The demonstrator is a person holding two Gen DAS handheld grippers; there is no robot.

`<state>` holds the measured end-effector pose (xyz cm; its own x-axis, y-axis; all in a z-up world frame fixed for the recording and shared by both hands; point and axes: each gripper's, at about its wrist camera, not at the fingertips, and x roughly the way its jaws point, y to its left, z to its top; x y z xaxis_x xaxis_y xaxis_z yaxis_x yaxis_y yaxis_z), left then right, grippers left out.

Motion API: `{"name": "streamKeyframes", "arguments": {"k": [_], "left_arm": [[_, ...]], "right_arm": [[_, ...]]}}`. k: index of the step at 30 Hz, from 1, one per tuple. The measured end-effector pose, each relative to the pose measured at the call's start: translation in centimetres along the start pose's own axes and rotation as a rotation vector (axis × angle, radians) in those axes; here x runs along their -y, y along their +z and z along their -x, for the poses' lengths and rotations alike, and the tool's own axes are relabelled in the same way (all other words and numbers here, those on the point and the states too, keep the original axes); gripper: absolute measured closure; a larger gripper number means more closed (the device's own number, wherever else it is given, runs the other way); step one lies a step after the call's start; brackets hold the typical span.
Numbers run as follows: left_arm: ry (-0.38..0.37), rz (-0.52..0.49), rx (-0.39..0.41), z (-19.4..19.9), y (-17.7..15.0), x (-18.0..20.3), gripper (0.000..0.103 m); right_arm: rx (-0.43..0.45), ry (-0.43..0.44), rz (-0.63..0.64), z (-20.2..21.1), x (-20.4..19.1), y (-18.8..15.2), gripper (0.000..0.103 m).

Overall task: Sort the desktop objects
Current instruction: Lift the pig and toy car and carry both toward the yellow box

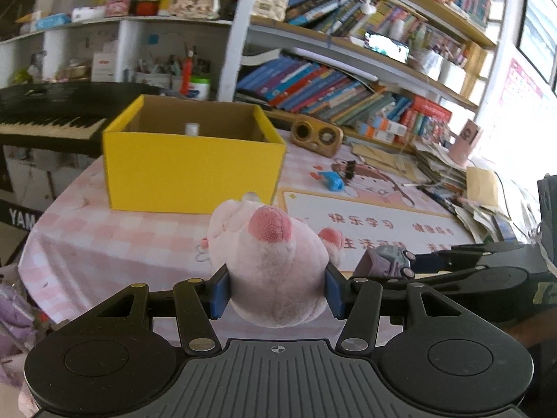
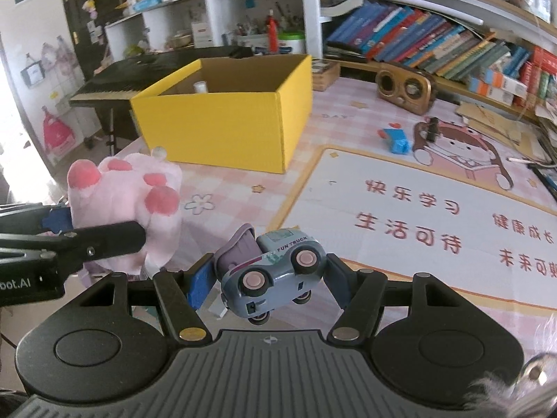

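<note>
My right gripper pinches a grey-blue toy truck lettered "FUN TRUCK", tilted and lifted off the bench. My left gripper squeezes a pink plush paw between its blue pads. The yellow box stands ahead on the bench with a small white cap showing inside. The mat carries red Chinese characters. Only the left view shows "YAM" on the keyboard; only the right view shows "bot.AI" on the left gripper's body, and the paw's four pink pads. A blue block lies near a wooden speaker.
</note>
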<state>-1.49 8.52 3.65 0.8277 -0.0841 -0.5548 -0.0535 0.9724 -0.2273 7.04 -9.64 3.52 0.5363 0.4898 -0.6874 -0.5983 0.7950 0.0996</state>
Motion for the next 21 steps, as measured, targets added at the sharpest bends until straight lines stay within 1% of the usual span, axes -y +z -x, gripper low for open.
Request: {"name": "streamKeyframes", "arguments": {"k": [12,21], "left_arm": [[0.045,0.042,0.055,0.9,0.6,-2.4,0.05],[0.053,0.046,0.074,0.5,2.0,-3.5,0.05]], "right_arm": [[0.006,0.024,0.064,-1.1,-2.1,1.3,0.039],[0.025,0.032,0.086,-2.0,-2.8,2.9,0.039]]}}
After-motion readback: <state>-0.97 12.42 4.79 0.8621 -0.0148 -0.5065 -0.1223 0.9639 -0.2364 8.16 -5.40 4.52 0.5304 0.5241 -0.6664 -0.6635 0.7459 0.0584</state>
